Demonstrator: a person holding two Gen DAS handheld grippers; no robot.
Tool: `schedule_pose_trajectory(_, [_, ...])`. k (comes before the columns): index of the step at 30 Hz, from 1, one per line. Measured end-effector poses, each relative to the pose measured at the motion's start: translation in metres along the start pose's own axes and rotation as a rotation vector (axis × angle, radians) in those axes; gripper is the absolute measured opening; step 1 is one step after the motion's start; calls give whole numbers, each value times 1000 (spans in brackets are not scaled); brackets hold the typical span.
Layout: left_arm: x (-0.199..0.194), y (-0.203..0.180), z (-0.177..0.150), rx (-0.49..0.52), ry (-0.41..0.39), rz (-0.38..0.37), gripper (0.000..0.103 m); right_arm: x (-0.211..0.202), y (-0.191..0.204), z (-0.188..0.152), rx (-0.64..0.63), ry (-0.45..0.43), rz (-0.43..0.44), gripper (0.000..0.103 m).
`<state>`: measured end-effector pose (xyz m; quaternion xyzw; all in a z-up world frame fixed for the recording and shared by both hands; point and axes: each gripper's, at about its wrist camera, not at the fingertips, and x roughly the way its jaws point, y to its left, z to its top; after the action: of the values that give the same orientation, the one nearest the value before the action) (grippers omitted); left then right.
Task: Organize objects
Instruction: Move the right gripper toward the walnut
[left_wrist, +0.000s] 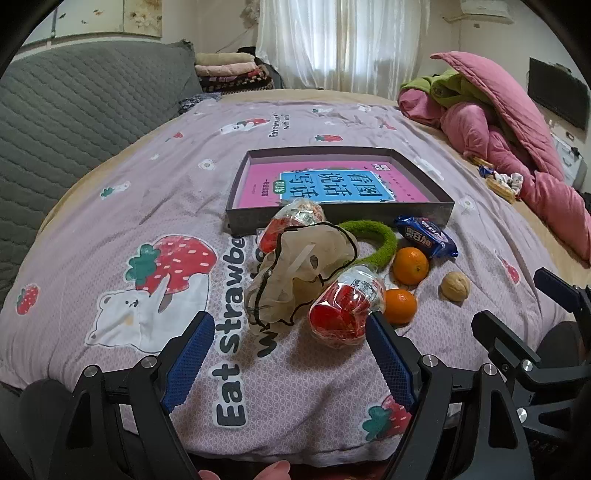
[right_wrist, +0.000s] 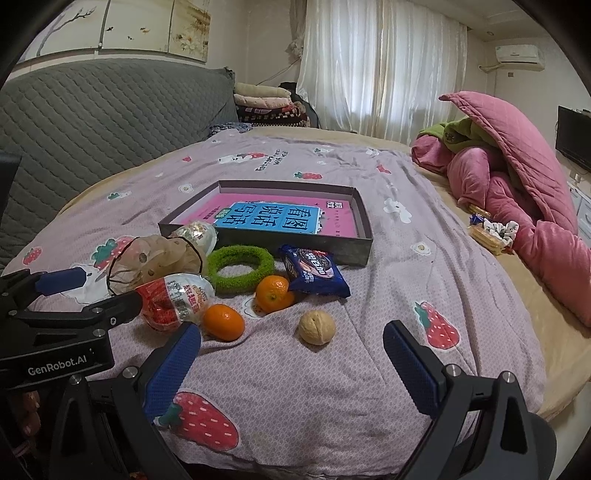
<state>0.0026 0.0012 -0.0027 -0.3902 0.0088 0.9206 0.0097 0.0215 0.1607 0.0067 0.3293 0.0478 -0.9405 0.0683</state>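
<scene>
A dark shallow box (left_wrist: 340, 218) (right_wrist: 266, 242) with a pink and blue book (left_wrist: 332, 182) (right_wrist: 273, 218) inside lies on the bed. In front of it lie a beige mesh scrunchie (left_wrist: 299, 273) (right_wrist: 155, 258), two clear plastic eggs with red contents (left_wrist: 345, 310) (right_wrist: 173, 299), a green fuzzy ring (left_wrist: 376, 240) (right_wrist: 240, 267), two oranges (left_wrist: 410, 266) (right_wrist: 223, 321), a walnut (left_wrist: 455, 286) (right_wrist: 317, 327) and a blue biscuit pack (left_wrist: 426, 236) (right_wrist: 314, 273). My left gripper (left_wrist: 288, 332) is open and empty just short of the scrunchie and near egg. My right gripper (right_wrist: 291, 343) is open and empty just short of the walnut.
The bed has a lilac strawberry-print sheet (left_wrist: 147, 206) (right_wrist: 388, 295). A pink quilt heap (left_wrist: 498, 129) (right_wrist: 517, 177) lies at the right with small snacks beside it (right_wrist: 487, 230). A grey quilted headboard (left_wrist: 74, 110) stands at the left.
</scene>
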Motion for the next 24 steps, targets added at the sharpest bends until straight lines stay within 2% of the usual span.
schedule_pose_trajectory(17, [11,1,-1,-10,19,-6,84,9,-2,-4,-2,22,-3,100])
schedule_pose_trajectory(24, [14,-3,-2,0,27,-37,84,13,-4,-6,-1,32,-3,100])
